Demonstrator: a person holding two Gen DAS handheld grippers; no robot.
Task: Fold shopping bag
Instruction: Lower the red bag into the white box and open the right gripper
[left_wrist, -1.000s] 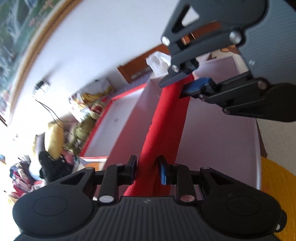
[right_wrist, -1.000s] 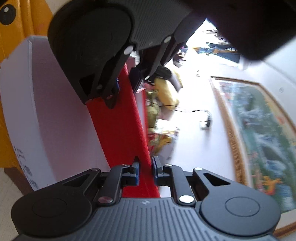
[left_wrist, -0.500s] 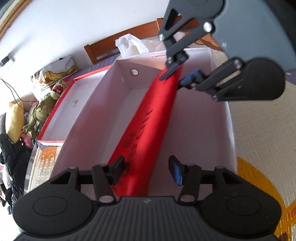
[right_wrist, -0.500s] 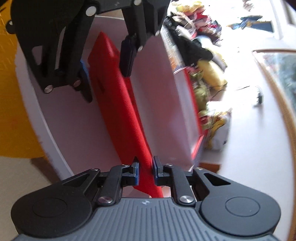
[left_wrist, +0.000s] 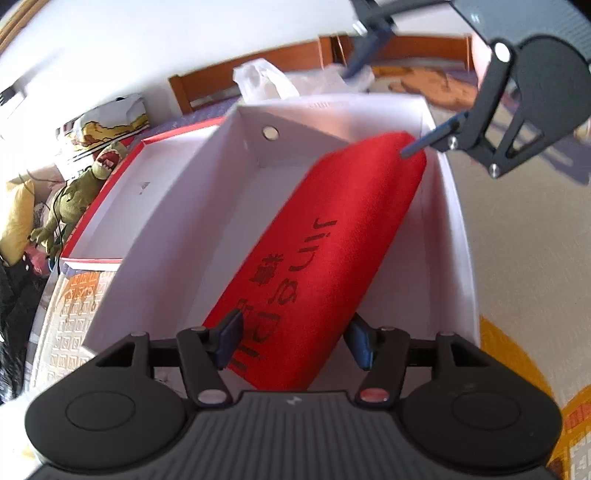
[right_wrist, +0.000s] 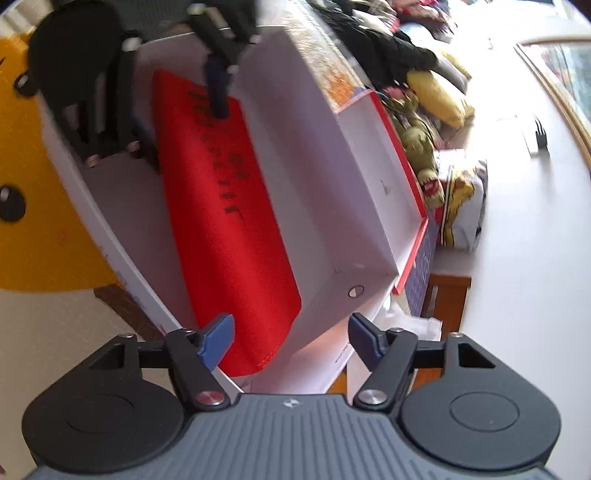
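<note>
A white box (left_wrist: 454, 236) is seen lying open on a patterned mat (left_wrist: 517, 258), with its red-edged lid (left_wrist: 110, 206) set just beside it. Inside the box, the red shopping bag (left_wrist: 325, 243) is found as a long, narrow folded strip, laid slantwise along the box's length and leaning toward one long wall.

The bag's long axis is seen to run straight from one gripper to the other. One short end is straddled by the left gripper (left_wrist: 293, 345), whose fingers are spread wide with cloth between them but not pinched. The far end, with its stitched hem (right_wrist: 258, 363), is faced by the right gripper (right_wrist: 291, 339), likewise spread apart and holding nothing; one pad (right_wrist: 218, 338) is seen just beside the cloth.

Neither arm is judged nearer; each has its own end. Whether the strip is resting finished or awaiting another fold cannot be settled.
</note>
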